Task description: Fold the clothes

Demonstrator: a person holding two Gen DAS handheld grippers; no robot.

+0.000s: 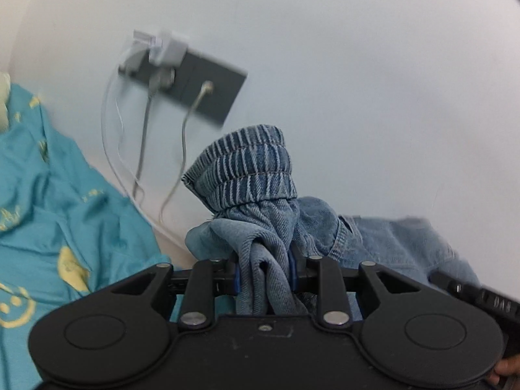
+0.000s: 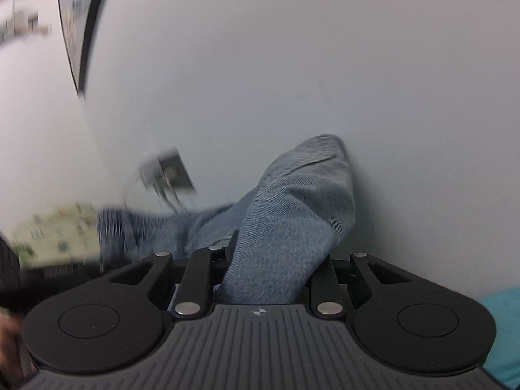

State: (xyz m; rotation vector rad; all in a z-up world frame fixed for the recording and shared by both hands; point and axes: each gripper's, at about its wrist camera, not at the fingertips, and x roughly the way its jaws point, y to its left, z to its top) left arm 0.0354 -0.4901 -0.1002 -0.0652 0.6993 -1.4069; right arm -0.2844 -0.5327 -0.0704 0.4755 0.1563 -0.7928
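**Both grippers hold denim garment aloft at the wall**

Left gripper (image 1: 265,273) is clamped on a bunched wad of the faded blue denim garment (image 1: 250,169), the blue pads pinching several thick folds while a ribbed, stitched hem stands up ahead of the fingertips. My right gripper (image 2: 273,260) is likewise clenched on a smoother swath of the same denim, which rises ahead of it and drapes away to its left.

From the left wrist view, the cloth runs off to the right, toward the other tool, so I judge the garment's long axis spans sideways between my two hands, each holding one end, neither nearer than the other. It hangs clear of the turquoise bedsheet with yellow smiley prints (image 1: 65,214) lying below left, close before a plain white wall (image 1: 357,65) that carries a grey socket plate with white plugs and cables (image 1: 191,81).

The coming move, as I read it, turns on keeping that span taut and level before lowering it flat.
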